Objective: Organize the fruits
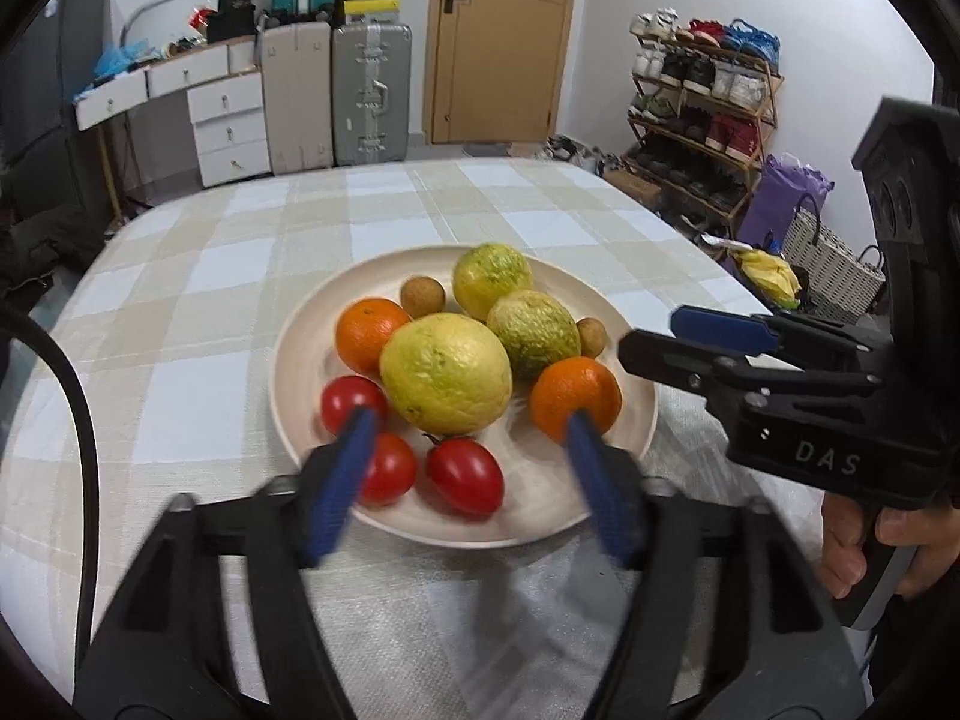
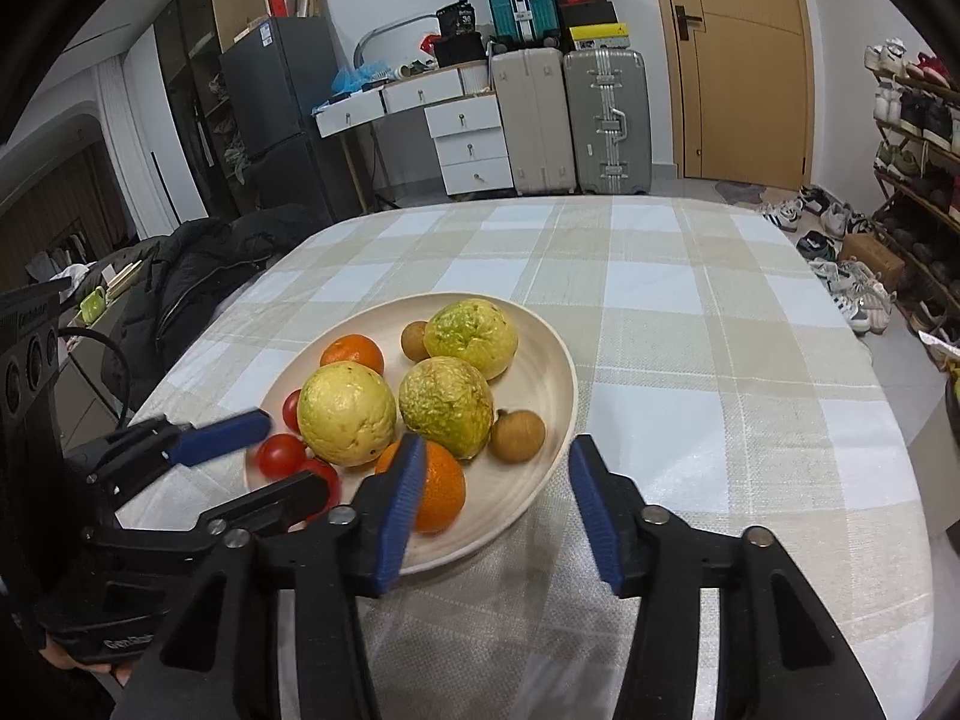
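Cream plate: sat on the checked tablecloth, slightly toward the near edge of the table; carried every fruit in view.
Large yellow citrus: lay at plate centre; rind was dimpled, pale yellow with green flecks.
Green-yellow citrus pair: lay from 12 to 1 o'clock of the centre fruit, packed touching one another; rinds were rough and mottled.
Oranges: one lay at 10 o'clock, the other at 3 o'clock, both against the larger citrus.
Tomatoes: three red glossy fruits were grouped from 6 to 9 o'clock, near the front rim.
Small brown fruits: one at 11 o'clock, one at 2 o'clock; kind could not be told.
Left gripper: hovered over the near rim; fingers stood wide apart with nothing between the blue pads. Judged: a spread suited to release or to taking a fruit.
Right gripper: hung at the plate's right front rim; fingers were moderately apart and empty, one pad overlapping the near orange in view. Contact could not be told.
Arrangement: like fruits were only partly grouped. Judged: sorting appeared unfinished.
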Action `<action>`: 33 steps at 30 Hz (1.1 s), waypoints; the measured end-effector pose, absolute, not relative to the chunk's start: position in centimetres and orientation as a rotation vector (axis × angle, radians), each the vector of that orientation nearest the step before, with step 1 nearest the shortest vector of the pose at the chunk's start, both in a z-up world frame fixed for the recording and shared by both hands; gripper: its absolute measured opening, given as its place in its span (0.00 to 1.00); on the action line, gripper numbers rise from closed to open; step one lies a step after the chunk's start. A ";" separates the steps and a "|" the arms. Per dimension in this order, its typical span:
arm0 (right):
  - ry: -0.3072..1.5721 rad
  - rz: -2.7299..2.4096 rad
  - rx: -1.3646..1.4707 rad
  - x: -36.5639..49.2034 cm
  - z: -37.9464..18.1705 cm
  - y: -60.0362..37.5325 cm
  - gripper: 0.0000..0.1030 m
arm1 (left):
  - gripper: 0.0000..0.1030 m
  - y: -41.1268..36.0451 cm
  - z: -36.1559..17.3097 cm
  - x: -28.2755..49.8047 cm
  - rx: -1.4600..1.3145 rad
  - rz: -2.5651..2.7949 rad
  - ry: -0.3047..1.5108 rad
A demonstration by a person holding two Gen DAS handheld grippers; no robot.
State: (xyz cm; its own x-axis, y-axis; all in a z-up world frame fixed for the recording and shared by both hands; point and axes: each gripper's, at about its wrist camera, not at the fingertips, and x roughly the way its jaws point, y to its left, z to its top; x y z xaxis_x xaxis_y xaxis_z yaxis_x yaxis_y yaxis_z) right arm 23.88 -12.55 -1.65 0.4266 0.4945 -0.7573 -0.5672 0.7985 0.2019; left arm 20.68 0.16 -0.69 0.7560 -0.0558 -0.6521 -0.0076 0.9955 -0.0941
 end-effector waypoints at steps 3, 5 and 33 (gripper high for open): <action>0.877 0.667 -0.088 23.0 -1.0 -13.2 0.88 | 0.83 0.5 0.2 19.4 -0.082 -0.016 0.659; 0.830 0.656 -0.071 22.3 -0.4 -13.9 0.98 | 0.87 0.7 0.7 18.4 -0.073 -0.021 0.631; 0.612 0.774 -0.073 16.2 1.5 -14.9 1.00 | 1.00 3.1 2.3 10.3 -0.102 0.008 0.459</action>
State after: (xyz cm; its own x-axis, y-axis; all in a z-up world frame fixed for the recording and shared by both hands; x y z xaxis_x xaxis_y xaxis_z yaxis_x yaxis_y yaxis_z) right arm 16.19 -14.85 1.47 0.5514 0.6330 -0.5434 -0.6744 0.7217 0.1563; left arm 10.28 3.09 2.29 0.8966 -0.0149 -0.4425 -0.0310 0.9949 -0.0963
